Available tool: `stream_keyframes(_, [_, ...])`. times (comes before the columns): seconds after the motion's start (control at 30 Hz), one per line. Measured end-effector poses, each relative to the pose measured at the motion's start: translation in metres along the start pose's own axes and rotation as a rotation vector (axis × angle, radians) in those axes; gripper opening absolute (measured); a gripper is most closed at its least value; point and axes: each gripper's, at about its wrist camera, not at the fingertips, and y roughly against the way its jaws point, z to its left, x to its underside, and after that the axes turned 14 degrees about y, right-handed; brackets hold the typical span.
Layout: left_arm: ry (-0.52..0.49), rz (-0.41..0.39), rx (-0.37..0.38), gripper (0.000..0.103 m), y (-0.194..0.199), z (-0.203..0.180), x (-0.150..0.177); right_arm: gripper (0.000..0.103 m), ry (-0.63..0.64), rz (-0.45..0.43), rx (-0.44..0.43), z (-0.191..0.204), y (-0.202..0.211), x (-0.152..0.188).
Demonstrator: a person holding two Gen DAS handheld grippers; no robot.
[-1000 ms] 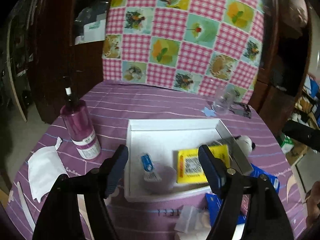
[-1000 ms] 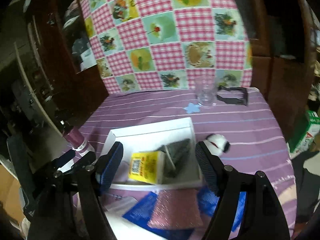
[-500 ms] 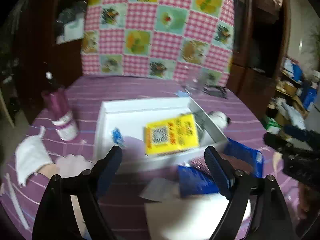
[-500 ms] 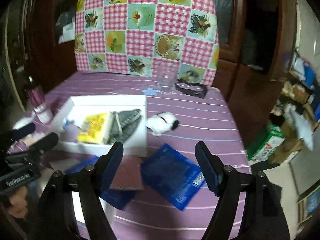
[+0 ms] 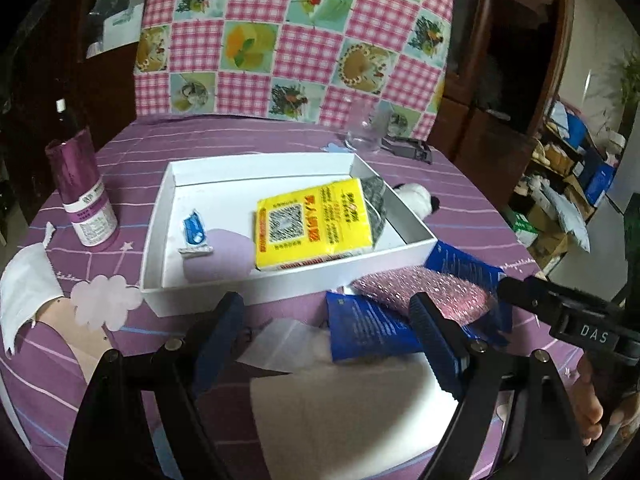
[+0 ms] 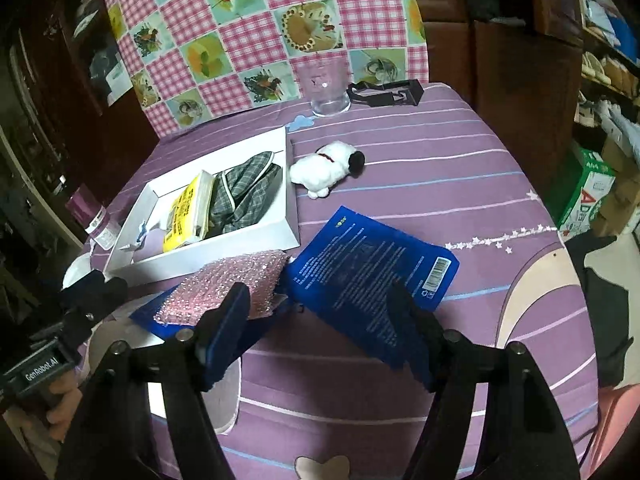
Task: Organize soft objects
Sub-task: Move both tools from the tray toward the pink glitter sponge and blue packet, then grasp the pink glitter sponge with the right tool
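A white box (image 5: pixel 280 286) (image 6: pixel 224 246) on the purple table holds a yellow tissue pack (image 5: pixel 316 226) (image 6: pixel 186 212), a grey plaid cloth (image 6: pixel 244 196) (image 5: pixel 376 200) and a small blue sachet (image 5: pixel 195 232). A white plush dog (image 6: pixel 326 166) (image 5: pixel 416 196) lies just right of the box. A pink glittery sponge (image 5: pixel 424 292) (image 6: pixel 228 284) rests on blue packets (image 6: pixel 372 276) (image 5: pixel 368 330) in front of the box. My left gripper (image 5: pixel 326 340) is open and empty above the packets. My right gripper (image 6: pixel 324 336) is open and empty over the large blue packet.
A purple bottle (image 5: pixel 82 196) stands left of the box, with white paper (image 5: pixel 24 292) near it. A clear glass (image 6: pixel 326 90) and a black clip (image 6: pixel 384 94) sit at the back. A white sheet (image 5: pixel 340 412) lies at the front edge. A checked cushion (image 5: pixel 296 36) stands behind.
Both grippers drew back toward the near table edge and swung right. The pink sponge and blue packets now lie right under the fingers. Both stayed open and empty.
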Motion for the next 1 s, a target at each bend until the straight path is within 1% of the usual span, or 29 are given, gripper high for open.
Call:
stream_keyframes(0.1, [-0.009,0.001,0.032,0.085,0.002,-0.003,0.002,0.072,0.008,-0.013,-0.022,0.000,0.005,-0.001])
stream_keyframes(0.17, [-0.021,0.002,0.050,0.085,0.003,-0.005,0.004,0.072,-0.010,-0.009,-0.049,-0.004,0.006,-0.002])
stream_keyframes(0.23, [-0.028,0.004,0.047,0.085,0.002,-0.006,0.005,0.072,-0.039,0.000,-0.075,-0.009,0.004,-0.001])
stream_keyframes(0.37, [-0.022,0.012,0.033,0.085,0.000,-0.005,0.004,0.072,-0.076,0.004,-0.087,-0.018,0.001,-0.001])
stream_keyframes(0.4, [-0.016,0.014,0.032,0.085,-0.001,-0.003,0.004,0.072,-0.087,0.005,-0.103,-0.019,0.001,0.000])
stream_keyframes(0.5, [0.002,0.015,0.029,0.085,-0.001,0.001,0.001,0.072,-0.136,0.011,-0.195,-0.022,-0.004,0.001])
stream_keyframes(0.57, [0.011,0.012,0.020,0.085,-0.001,0.004,-0.001,0.071,-0.148,0.015,-0.235,-0.020,-0.008,0.001])
stream_keyframes(0.6, [0.014,0.012,0.010,0.085,-0.002,0.005,-0.001,0.070,-0.148,0.018,-0.244,-0.018,-0.011,0.001])
stream_keyframes(0.63, [0.016,0.014,0.003,0.085,-0.003,0.006,-0.001,0.065,-0.145,0.020,-0.247,-0.015,-0.012,0.001])
stream_keyframes(0.7, [0.019,0.018,-0.003,0.085,-0.004,0.007,-0.001,0.059,-0.135,0.029,-0.259,-0.010,-0.019,-0.002])
stream_keyframes(0.83, [0.014,0.023,-0.010,0.085,-0.006,0.006,-0.001,0.055,-0.155,0.041,-0.308,-0.007,-0.033,-0.007])
stream_keyframes(0.87, [0.010,0.022,-0.010,0.085,-0.006,0.005,0.000,0.054,-0.171,0.050,-0.323,-0.007,-0.039,-0.007])
stream_keyframes(0.93, [0.005,0.026,-0.012,0.085,-0.007,0.005,0.000,0.049,-0.205,0.072,-0.351,-0.008,-0.049,-0.007])
stream_keyframes(1.0, [0.002,0.032,-0.018,0.085,-0.009,0.004,0.001,0.048,-0.236,0.080,-0.395,-0.009,-0.057,-0.004])
